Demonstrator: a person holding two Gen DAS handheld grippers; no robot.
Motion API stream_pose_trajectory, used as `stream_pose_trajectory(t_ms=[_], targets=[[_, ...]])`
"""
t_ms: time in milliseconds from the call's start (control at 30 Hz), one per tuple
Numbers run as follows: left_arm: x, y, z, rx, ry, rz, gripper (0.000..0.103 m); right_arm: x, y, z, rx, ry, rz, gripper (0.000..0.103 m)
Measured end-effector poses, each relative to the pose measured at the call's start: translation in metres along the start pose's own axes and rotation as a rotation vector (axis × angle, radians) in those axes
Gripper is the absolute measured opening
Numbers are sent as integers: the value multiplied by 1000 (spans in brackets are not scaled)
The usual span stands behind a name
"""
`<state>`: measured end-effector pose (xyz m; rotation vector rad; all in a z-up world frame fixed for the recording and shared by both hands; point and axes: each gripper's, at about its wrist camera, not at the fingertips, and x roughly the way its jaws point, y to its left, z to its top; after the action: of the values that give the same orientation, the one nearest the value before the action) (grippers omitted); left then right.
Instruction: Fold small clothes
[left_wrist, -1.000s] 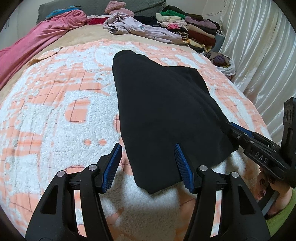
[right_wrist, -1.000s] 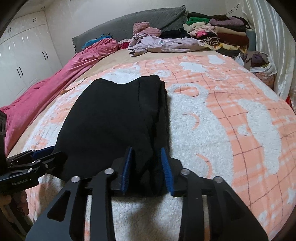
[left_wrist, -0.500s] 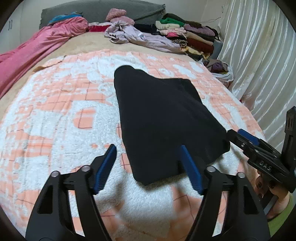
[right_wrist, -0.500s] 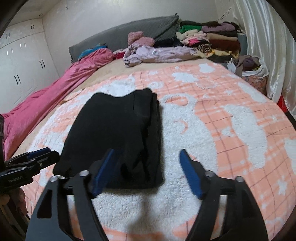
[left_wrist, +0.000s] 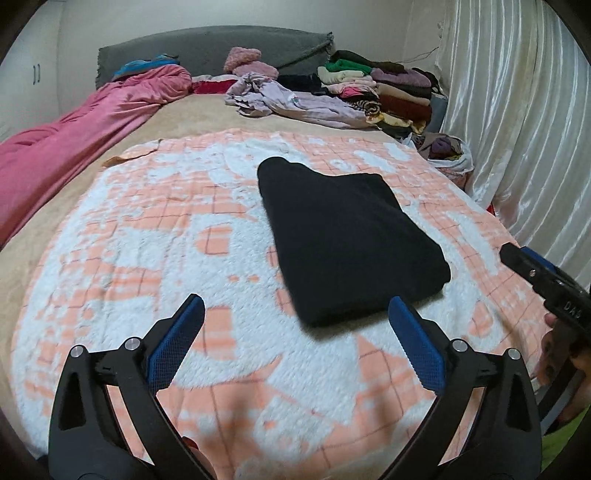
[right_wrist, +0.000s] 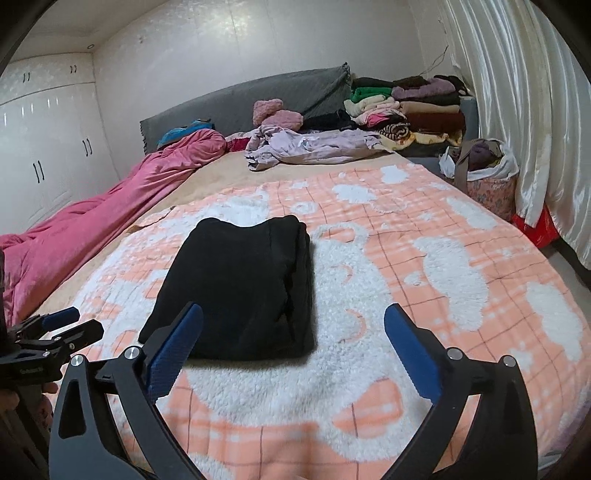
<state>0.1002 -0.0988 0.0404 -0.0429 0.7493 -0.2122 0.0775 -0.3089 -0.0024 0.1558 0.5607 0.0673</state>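
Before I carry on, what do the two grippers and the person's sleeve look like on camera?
Both grippers are alike: the left gripper and the right gripper have black, open-framed plastic arms with silver screw heads and ribbed blue pads on the fingers. The right one, seen side-on, carries white lettering that is only partly readable. No cables show. A bright green sleeve shows at its hand.

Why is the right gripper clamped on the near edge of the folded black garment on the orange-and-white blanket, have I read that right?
Not quite. In the right wrist view the right gripper is open, its jaws having just been opening, with nothing between them. The folded black garment lies free on the orange-and-white blanket, as you said.
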Motion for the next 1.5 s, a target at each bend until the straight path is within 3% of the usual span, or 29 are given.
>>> stream_pose_trajectory(t_ms=[333,700,1033,1500], targets=[[-20,1,-33,28,-8,31,93,-20,13,-30,-8,32,-1,98],[-21,13,-63,-27,19,42,93,-14,24,-66,-13,98,-35,98],[-19,17,-69,-42,33,49,93,-6,30,-77,-21,149,-19,98],[-21,16,-68,-36,38,64,93,-7,29,-79,-17,151,-17,98]])
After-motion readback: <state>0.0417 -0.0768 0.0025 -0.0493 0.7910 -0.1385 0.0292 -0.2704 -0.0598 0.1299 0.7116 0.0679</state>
